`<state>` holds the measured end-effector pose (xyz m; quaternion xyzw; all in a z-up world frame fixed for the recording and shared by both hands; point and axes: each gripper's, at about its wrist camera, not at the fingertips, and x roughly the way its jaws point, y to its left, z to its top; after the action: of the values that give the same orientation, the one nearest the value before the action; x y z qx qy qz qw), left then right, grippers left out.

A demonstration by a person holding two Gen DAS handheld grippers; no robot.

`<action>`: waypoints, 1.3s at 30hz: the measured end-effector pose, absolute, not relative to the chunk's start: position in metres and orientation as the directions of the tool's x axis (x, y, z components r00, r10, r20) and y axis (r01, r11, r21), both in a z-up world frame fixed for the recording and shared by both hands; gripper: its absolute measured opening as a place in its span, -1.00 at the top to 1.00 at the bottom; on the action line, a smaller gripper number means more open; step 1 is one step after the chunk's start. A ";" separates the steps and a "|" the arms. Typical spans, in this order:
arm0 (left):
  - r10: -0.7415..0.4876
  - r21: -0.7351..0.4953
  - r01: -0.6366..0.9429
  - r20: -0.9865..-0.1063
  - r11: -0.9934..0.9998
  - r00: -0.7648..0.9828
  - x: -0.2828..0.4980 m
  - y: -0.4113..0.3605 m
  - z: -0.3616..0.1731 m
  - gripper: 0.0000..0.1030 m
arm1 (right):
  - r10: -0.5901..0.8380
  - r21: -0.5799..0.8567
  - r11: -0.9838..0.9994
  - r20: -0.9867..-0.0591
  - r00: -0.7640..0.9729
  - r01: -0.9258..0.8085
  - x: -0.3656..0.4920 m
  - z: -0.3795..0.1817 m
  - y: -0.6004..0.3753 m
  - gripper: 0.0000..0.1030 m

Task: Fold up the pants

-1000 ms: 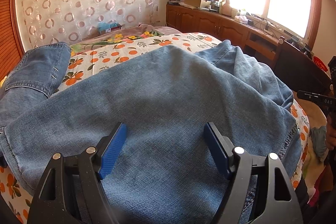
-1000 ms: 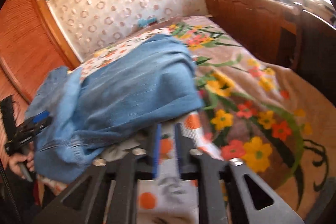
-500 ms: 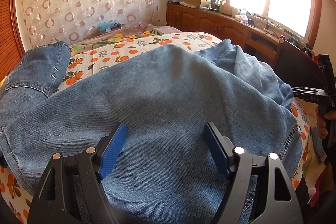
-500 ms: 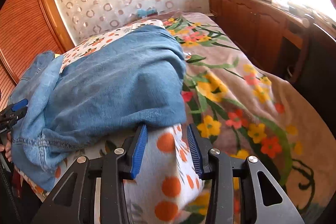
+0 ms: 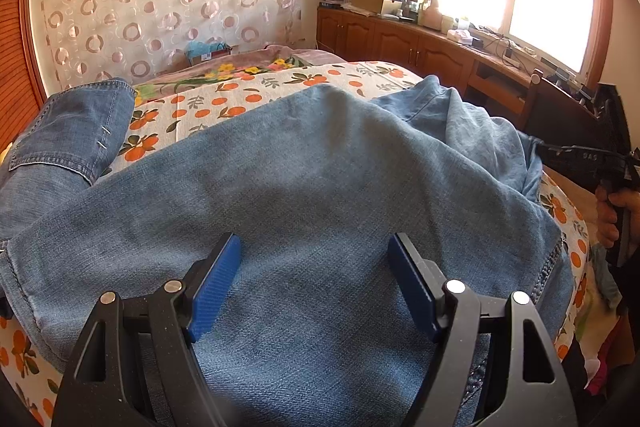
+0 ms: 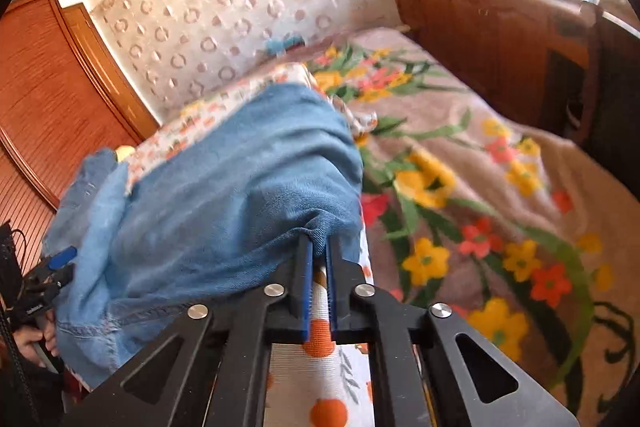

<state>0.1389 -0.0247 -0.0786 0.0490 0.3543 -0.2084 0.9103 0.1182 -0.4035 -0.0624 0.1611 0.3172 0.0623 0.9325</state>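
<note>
On the bed, the right gripper has just closed its jaws on the jeans' edge. Over the denim, the left gripper hovers, jaws wide apart.

The left gripper is hovering over the jeans, its blue pads standing wide apart with bare denim showing between them — nothing is being pinched. The jeans are lying spread across the orange-print sheet, one leg trailing off to the upper left. At the right edge a hand is gripping the right gripper's black body — its tips seem to be reaching the bunched denim there, though they're hidden.
</note>
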 end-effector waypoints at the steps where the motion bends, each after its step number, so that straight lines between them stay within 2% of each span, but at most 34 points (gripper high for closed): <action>1: -0.345 -0.059 0.414 -0.665 0.908 0.662 0.139 -0.025 -0.079 -0.49 | 0.194 0.333 0.943 -0.553 0.810 0.001 0.110 -0.056 -0.405 0.92; 4: -0.346 -0.062 0.412 -0.662 0.909 0.665 0.138 -0.025 -0.080 -0.49 | 0.159 0.322 0.946 -0.524 0.836 0.022 0.083 -0.045 -0.405 0.92; 11: -0.348 -0.072 0.405 -0.658 0.912 0.668 0.140 -0.022 -0.080 -0.49 | 0.129 0.275 0.960 -0.580 0.804 0.044 0.082 -0.049 -0.397 0.92; 16: -0.334 -0.055 0.388 -0.627 0.920 0.704 0.132 -0.015 -0.068 -0.49 | 0.127 0.221 0.975 -0.519 0.845 -0.010 0.089 -0.005 -0.371 0.92; 21: -0.302 -0.047 0.340 -0.582 0.939 0.755 0.113 0.013 -0.041 -0.49 | 0.210 0.172 0.974 -0.419 0.883 -0.150 0.096 0.046 -0.317 0.93; 28: -0.199 -0.020 0.225 -0.546 0.974 0.814 0.093 0.067 -0.013 -0.49 | 0.451 0.139 0.892 -0.331 0.829 -0.430 0.086 0.095 -0.199 0.93; 32: -0.170 -0.043 0.175 -0.544 0.984 0.822 0.087 0.095 -0.009 -0.49 | 0.582 0.140 0.806 -0.369 0.724 -0.576 0.068 0.088 -0.138 0.93; 37: -0.162 -0.043 0.166 -0.553 0.985 0.817 0.085 0.104 -0.014 -0.49 | 0.575 0.125 0.791 -0.487 0.658 -0.599 0.064 0.054 -0.111 0.93; 38: -0.162 -0.042 0.166 -0.554 0.985 0.817 0.084 0.104 -0.016 -0.49 | 0.572 0.134 0.792 -0.503 0.648 -0.595 0.065 0.049 -0.112 0.87; 39: -0.163 -0.044 0.168 -0.555 0.985 0.815 0.085 0.103 -0.017 -0.49 | 0.563 0.136 0.797 -0.519 0.643 -0.588 0.065 0.047 -0.115 0.69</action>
<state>0.0852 0.1030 -0.0171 0.0036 0.2911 -0.0868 0.9527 0.0649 -0.1146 0.0467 -0.0226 0.2783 0.3176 0.9062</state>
